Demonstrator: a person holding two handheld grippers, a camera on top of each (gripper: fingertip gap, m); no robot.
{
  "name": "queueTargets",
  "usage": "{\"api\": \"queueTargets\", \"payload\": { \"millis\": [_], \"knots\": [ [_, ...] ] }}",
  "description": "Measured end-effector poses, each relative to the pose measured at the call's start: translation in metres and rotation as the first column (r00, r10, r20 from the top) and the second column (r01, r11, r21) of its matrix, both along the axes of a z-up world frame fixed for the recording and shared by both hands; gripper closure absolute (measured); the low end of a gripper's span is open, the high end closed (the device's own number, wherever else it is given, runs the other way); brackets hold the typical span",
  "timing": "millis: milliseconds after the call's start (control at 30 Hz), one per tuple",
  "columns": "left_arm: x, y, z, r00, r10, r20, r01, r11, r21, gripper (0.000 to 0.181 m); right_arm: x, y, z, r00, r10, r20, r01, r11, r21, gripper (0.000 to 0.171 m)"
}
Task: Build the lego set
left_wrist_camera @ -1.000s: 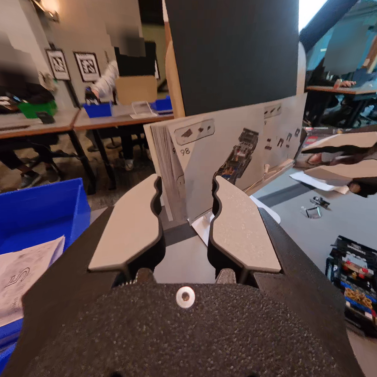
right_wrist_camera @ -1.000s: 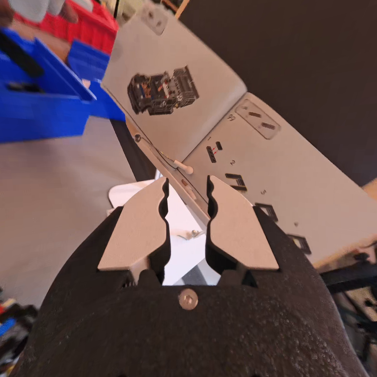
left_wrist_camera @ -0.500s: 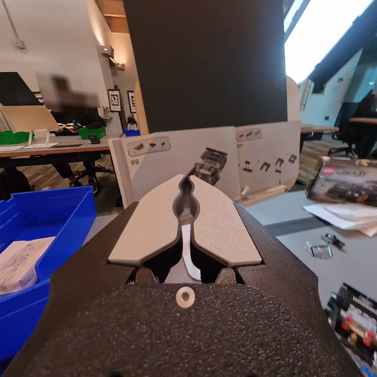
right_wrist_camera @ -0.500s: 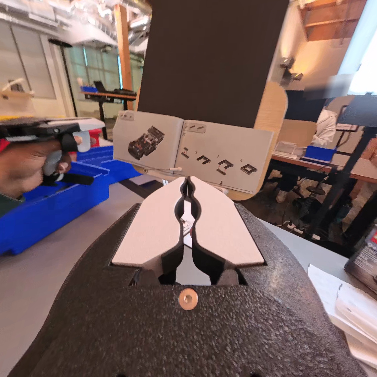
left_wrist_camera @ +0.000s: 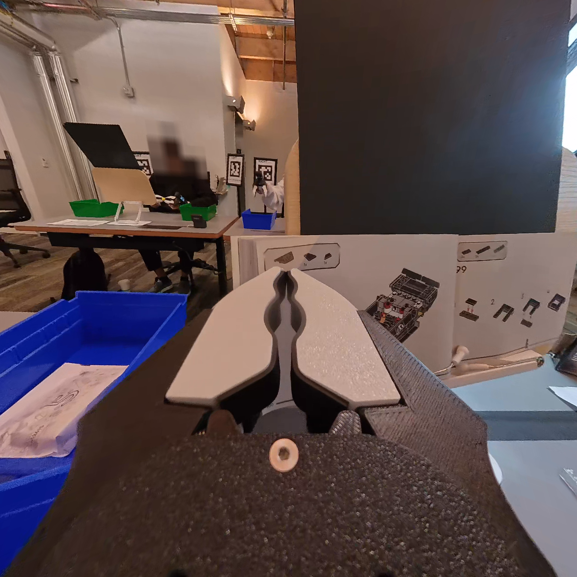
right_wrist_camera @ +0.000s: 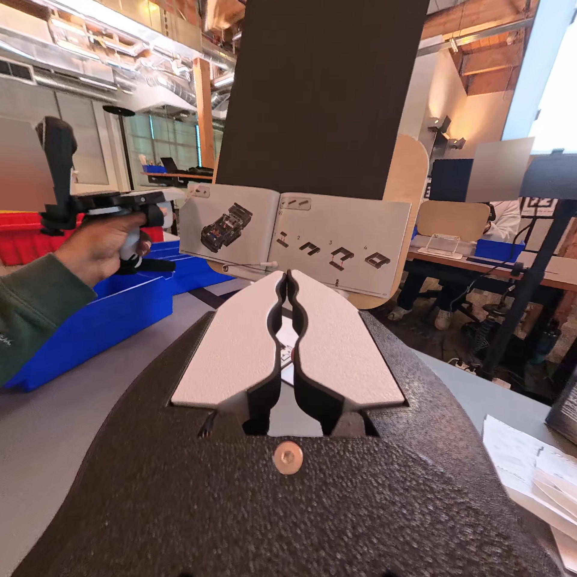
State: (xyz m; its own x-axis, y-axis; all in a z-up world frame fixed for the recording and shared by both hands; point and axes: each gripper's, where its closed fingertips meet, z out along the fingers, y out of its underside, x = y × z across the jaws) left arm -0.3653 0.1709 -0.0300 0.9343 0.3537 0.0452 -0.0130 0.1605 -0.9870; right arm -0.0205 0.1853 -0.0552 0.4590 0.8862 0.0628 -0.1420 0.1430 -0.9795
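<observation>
- Open grey instruction booklet (left_wrist_camera: 374, 281), propped just beyond the left gripper (left_wrist_camera: 286, 274): printed page numbers, step numerals and parts-count marks on both pages. It also stands straight ahead of the right gripper (right_wrist_camera: 286, 273).
- Two black-and-white square marker signs (left_wrist_camera: 234, 169), far ahead and left of the left gripper: a small caption above each pattern.
- White printed paper sheet (left_wrist_camera: 46, 412) in the blue plastic bin (left_wrist_camera: 93, 312), left of the left gripper: print too faint to read.
- Loose white paper sheets (right_wrist_camera: 530, 474), right of the right gripper: small print, illegible.
</observation>
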Motion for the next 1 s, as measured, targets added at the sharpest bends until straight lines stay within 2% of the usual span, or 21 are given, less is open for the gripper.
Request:
{"api": "queueTargets", "payload": {
  "millis": [167,500,567,667,800,900,967,1000],
  "knots": [
    [-0.001,0.005,-0.004,1.000,-0.007,-0.001,0.007,1.000,-0.008,0.181,-0.011,-0.004,-0.012,0.999,0.023,0.038,-0.023,1.000,0.004,0.171],
    [0.022,0.006,0.000,0.997,-0.029,-0.076,0.028,0.999,-0.019,0.181,-0.010,-0.005,-0.013,0.999,0.043,0.021,-0.043,0.999,-0.022,0.171],
    [0.031,0.006,-0.001,0.996,-0.068,-0.058,0.067,0.998,-0.022,0.181,-0.009,-0.005,-0.012,0.999,0.043,0.015,-0.043,0.999,-0.025,0.171],
    [0.063,0.007,-0.002,0.978,-0.203,-0.053,0.199,0.978,-0.062,0.181,-0.009,-0.006,-0.011,0.999,0.048,0.017,-0.048,0.999,-0.027,0.171],
    [0.092,-0.017,0.022,0.941,-0.314,-0.121,0.300,0.946,-0.122,0.181,-0.003,-0.011,-0.009,0.997,0.053,0.049,-0.053,0.999,-0.005,0.171],
    [0.067,-0.049,0.030,0.938,-0.295,-0.185,0.247,0.938,-0.243,0.181,0.008,-0.013,-0.020,0.995,0.052,0.090,-0.050,0.998,-0.024,0.171],
    [0.017,-0.071,0.013,0.949,-0.215,-0.231,0.111,0.913,-0.393,0.181,0.021,-0.017,-0.036,0.990,0.054,0.133,-0.048,0.998,-0.048,0.171],
    [-0.011,-0.083,-0.005,0.955,-0.193,-0.224,0.058,0.865,-0.499,0.181,0.030,-0.018,-0.047,0.987,0.043,0.157,-0.035,0.998,-0.052,0.171]
  ]
}}
